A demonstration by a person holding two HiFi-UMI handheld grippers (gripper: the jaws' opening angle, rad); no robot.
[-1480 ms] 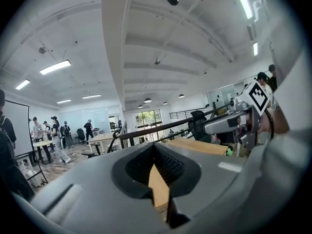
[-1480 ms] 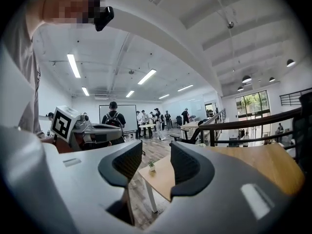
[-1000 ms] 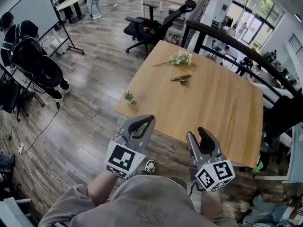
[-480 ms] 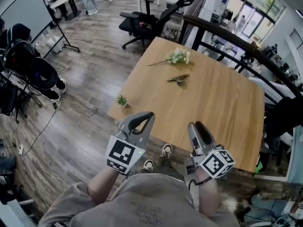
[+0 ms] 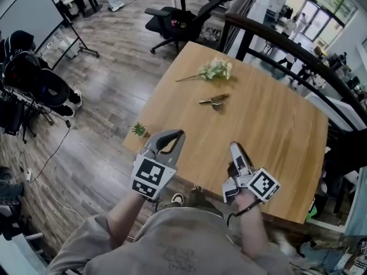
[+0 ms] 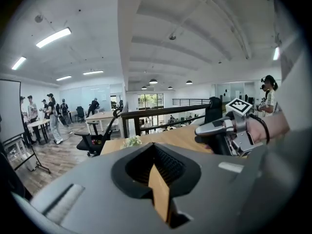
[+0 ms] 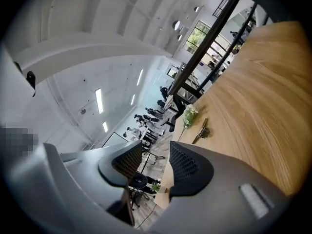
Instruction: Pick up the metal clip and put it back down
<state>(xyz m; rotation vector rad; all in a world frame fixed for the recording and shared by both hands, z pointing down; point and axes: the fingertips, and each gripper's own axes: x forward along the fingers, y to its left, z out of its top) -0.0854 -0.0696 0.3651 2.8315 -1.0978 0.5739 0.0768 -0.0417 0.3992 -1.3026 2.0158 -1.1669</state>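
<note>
The metal clip [image 5: 213,100] lies flat on the wooden table [image 5: 269,130], just below a sprig of white flowers [image 5: 215,69]. Both grippers hover over the table's near edge, well short of the clip. My left gripper [image 5: 174,137] has its jaws closed into a loop with nothing between them. My right gripper [image 5: 236,150] is rolled on its side, a narrow gap between its pads, empty. In the right gripper view the clip [image 7: 201,130] shows far ahead beside the flowers [image 7: 189,115]. The left gripper view shows the flowers [image 6: 131,141] and the right gripper [image 6: 207,129].
A small potted plant [image 5: 139,129] stands at the table's left corner. A black railing [image 5: 287,44] runs behind the table. An office chair [image 5: 183,22] stands beyond it, dark bags [image 5: 34,73] sit on the floor at left, and people stand far off.
Both grippers have moved forward over the table's near edge. The right gripper has rolled onto its side. The clip has not moved.
</note>
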